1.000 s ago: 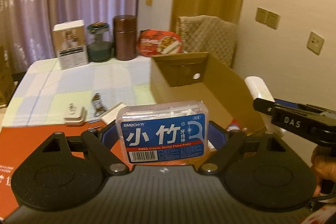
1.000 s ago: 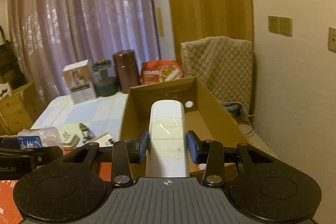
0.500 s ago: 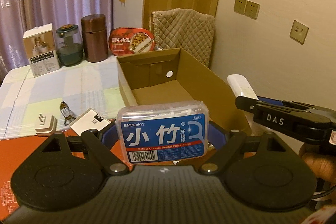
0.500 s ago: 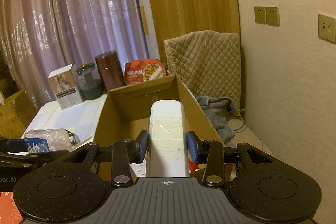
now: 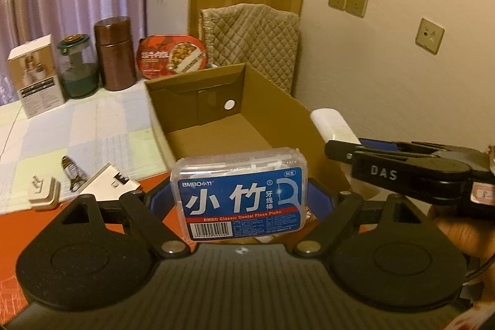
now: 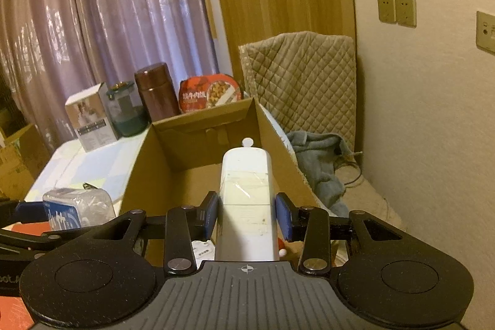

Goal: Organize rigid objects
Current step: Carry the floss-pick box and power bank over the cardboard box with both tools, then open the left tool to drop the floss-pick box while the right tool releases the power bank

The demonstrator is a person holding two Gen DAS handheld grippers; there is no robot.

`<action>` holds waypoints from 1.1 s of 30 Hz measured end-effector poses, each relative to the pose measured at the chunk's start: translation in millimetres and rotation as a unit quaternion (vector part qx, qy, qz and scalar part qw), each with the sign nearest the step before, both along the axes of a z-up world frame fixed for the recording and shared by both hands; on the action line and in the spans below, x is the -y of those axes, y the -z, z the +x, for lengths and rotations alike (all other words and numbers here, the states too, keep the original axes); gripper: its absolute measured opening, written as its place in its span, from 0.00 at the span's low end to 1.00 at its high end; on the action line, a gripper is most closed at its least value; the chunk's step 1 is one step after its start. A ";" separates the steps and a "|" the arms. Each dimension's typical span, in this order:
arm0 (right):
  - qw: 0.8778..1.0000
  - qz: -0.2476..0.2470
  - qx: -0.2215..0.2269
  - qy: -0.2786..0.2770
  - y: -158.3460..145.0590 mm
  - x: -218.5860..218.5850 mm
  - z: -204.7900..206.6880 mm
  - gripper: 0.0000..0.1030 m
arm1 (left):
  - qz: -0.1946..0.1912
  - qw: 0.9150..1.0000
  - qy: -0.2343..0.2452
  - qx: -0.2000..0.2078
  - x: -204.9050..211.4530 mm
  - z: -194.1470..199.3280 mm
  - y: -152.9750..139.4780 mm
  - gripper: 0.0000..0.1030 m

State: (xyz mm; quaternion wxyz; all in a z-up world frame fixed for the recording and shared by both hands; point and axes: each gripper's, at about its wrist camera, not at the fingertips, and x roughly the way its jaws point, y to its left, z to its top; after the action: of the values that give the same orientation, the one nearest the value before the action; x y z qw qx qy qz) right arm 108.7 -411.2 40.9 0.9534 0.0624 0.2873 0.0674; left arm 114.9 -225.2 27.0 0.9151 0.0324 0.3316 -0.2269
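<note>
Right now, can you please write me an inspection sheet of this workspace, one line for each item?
Surface: pale checked tablecloth, with an orange mat at the near edge.
Job's things: floss pick box and white remote, both carried; open cardboard box ahead.
Clutter: white carton, glass jar, brown canister, red food tray, small adapter, metal clip, white card.
Grippers: left gripper jaws shut on floss pick box; right gripper jaws shut on white remote.
Cables: thin cable beside the grey cloth.
Surroundings: curtains, wooden door, wall sockets, quilted chair back.
</note>
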 end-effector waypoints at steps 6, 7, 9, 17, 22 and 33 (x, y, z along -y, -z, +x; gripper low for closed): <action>1.000 0.005 -0.021 -0.008 9.4 9.2 24.0 0.36 | -0.003 0.999 0.036 0.001 13.6 23.7 6.7 0.82; 1.000 0.004 -0.023 -0.009 10.5 10.2 27.4 0.36 | -0.002 0.999 0.043 0.003 14.6 27.8 8.2 0.82; 1.000 0.000 -0.026 -0.007 13.2 12.7 32.8 0.36 | 0.009 0.999 0.051 0.005 18.0 34.0 12.5 0.82; 0.999 0.014 -0.042 -0.006 24.9 20.7 45.8 0.36 | 0.018 0.998 0.055 -0.010 22.1 50.4 28.4 0.82; 0.999 0.019 -0.047 -0.008 28.6 19.7 47.1 0.36 | 0.026 0.998 0.059 -0.019 25.4 51.0 35.1 0.82; 0.999 0.025 -0.047 -0.009 25.1 18.4 45.4 0.36 | 0.016 0.998 0.048 -0.026 18.9 49.4 31.8 0.83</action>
State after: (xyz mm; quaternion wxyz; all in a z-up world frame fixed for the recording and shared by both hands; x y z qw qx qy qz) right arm 154.1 -429.6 15.8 0.9363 0.0865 0.3309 0.0798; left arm 164.3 -244.1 -4.9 0.8936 0.0570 0.3568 -0.2663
